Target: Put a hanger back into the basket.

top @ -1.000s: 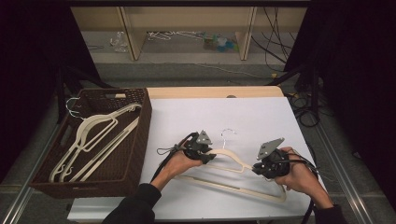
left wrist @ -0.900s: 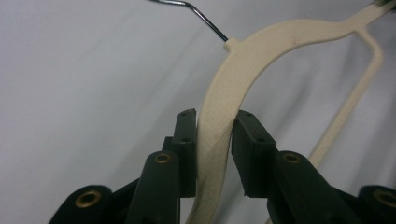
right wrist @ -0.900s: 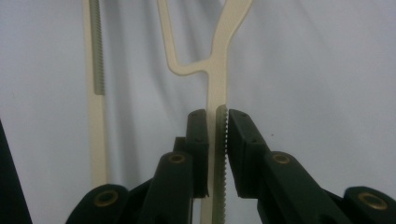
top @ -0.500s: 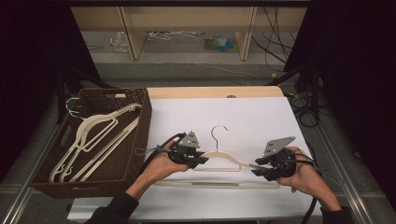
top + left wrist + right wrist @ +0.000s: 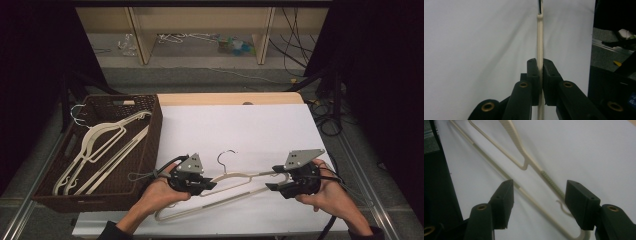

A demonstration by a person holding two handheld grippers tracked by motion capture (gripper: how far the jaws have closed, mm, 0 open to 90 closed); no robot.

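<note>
My left tongs (image 5: pixel 206 185) are closed on one arm of the cream hanger (image 5: pixel 235 176), which lies on the white worktop (image 5: pixel 240 130) in front of me, its metal hook (image 5: pixel 226 156) pointing away. My right tongs (image 5: pixel 272 187) stand wide, with the hanger's other end between the jaws but not touched. The brown basket (image 5: pixel 150 145) at the left holds other hangers (image 5: pixel 100 145). I judge this one is probably meant to join them; that move is not yet done.

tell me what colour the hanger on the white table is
Cream, with a dark metal hook; the hanger shows best in the high view.
</note>
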